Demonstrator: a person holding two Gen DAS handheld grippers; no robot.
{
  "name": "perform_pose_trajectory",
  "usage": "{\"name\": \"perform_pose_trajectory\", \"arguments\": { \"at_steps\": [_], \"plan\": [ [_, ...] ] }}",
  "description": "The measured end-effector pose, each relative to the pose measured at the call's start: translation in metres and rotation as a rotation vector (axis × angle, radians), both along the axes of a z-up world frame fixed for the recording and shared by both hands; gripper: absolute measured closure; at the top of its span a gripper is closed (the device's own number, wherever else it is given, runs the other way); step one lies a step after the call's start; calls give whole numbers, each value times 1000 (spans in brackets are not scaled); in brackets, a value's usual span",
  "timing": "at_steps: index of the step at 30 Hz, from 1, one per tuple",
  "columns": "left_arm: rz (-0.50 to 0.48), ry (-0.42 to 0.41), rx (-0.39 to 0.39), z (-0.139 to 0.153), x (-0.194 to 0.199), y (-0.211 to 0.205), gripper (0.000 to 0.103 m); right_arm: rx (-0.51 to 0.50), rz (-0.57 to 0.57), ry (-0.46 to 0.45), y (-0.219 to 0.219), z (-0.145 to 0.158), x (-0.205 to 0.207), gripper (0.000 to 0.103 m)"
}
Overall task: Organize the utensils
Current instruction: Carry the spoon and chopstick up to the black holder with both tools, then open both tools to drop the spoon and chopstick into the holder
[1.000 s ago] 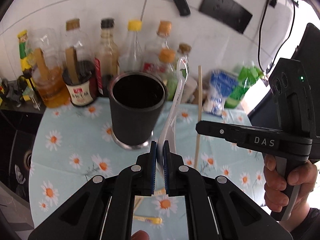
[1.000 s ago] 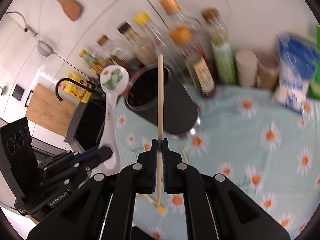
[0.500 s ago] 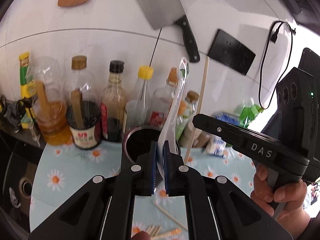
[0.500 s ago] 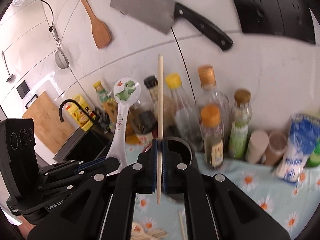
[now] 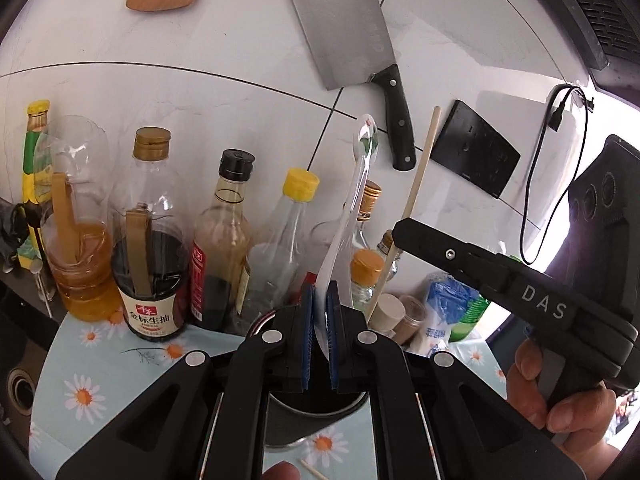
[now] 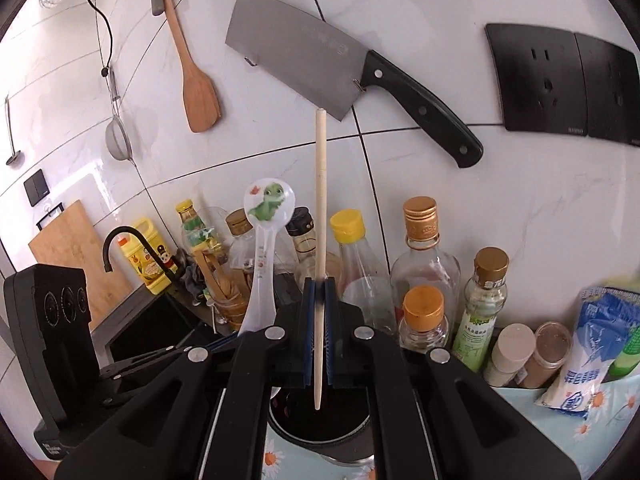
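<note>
A wooden chopstick (image 6: 320,216), light and stiff, is clamped low on its shaft by the right gripper (image 6: 319,334), tip over the dark holder cup (image 6: 320,432); at 9 o'clock, a slippery, breakable white spoon (image 5: 352,220) is pinched by the left gripper (image 5: 319,336)

spoon (image 5: 344,240): glossy plastic | chopstick (image 6: 320,240): matt wood | cleaver (image 6: 304,60): brushed metal

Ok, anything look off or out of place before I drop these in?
Nothing stands out. The left tongs grip the white spoon upright, the right tongs grip the chopstick upright, both above the dark cup. One loose stick lies on the tablecloth.
</note>
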State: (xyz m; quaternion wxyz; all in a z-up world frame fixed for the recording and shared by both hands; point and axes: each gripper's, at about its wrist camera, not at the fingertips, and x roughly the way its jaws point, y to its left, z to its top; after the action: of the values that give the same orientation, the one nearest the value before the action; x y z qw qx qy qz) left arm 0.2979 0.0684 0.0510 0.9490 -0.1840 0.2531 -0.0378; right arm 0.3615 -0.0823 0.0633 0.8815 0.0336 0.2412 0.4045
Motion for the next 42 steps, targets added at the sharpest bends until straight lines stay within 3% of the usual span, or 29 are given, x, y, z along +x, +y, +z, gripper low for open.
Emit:
{"name": "perform_pose_trajectory", "arguments": {
  "at_steps": [4, 19, 22, 23, 24, 42],
  "plan": [
    [1, -10, 27, -12, 2, -5, 97, 26, -1, 26, 2, -12, 3, 97],
    [5, 53, 77, -49, 10, -16, 97, -53, -30, 56, 6, -51, 6, 96],
    [21, 48, 89, -47, 7, -18, 87, -54, -61, 31, 3, -48, 3, 81],
    [29, 39, 87, -45, 5, -17, 72, -51, -58, 24, 3, -47, 1, 77],
    [36, 39, 91, -43, 5, -17, 65, -51, -55, 27, 3, -47, 1, 77],
    [78, 12, 77, -27, -20, -14, 65, -41, -35, 40, -12, -37, -19, 77]
  ]
}}
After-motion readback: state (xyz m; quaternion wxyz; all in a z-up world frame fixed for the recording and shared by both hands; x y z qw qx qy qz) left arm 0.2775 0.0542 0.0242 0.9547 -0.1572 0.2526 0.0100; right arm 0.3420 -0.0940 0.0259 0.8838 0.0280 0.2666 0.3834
